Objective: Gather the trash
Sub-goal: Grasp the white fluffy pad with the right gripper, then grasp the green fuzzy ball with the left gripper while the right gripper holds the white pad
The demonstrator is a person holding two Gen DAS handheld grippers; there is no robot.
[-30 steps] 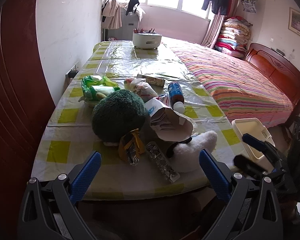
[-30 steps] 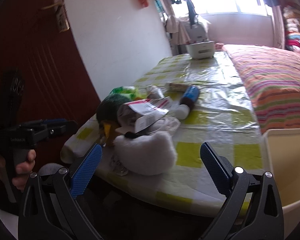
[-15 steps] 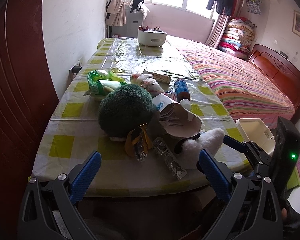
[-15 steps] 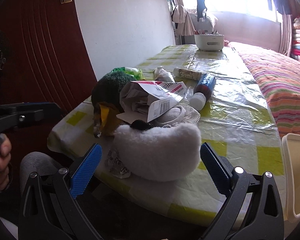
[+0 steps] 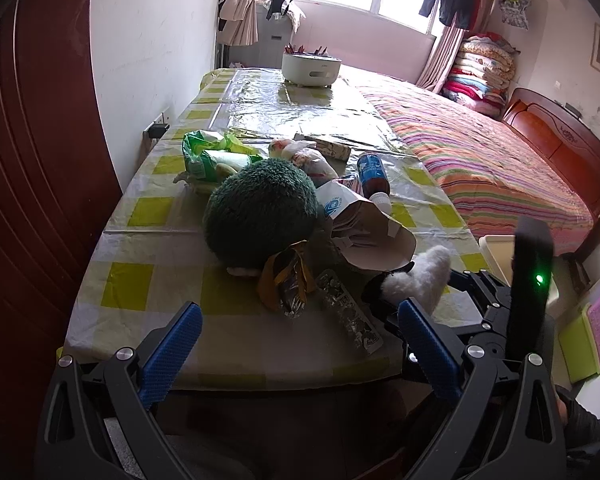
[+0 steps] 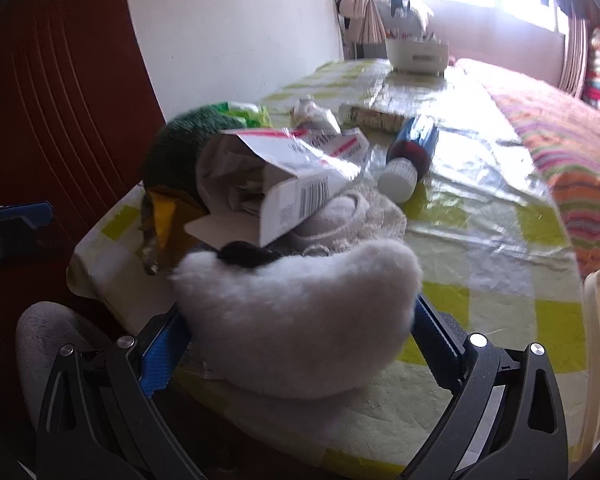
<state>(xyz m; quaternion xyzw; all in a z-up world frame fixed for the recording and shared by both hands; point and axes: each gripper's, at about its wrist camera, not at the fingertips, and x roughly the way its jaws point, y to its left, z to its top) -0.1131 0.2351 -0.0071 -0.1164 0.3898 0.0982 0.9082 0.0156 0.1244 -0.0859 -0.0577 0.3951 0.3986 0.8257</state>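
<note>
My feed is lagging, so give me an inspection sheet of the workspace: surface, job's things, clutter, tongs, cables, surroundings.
Surface: table, yellow-checked cloth under clear plastic.
Job's things: opened carton, foil wrapper, silver wrapper, blue bottle lying down, green bag.
Clutter: green plush; white plush; white pot at far end.
Tongs: left tongs open, empty; right tongs open, straddling the white plush.
Cables: nothing seen.
Surroundings: bed, red door, white bin.
</note>
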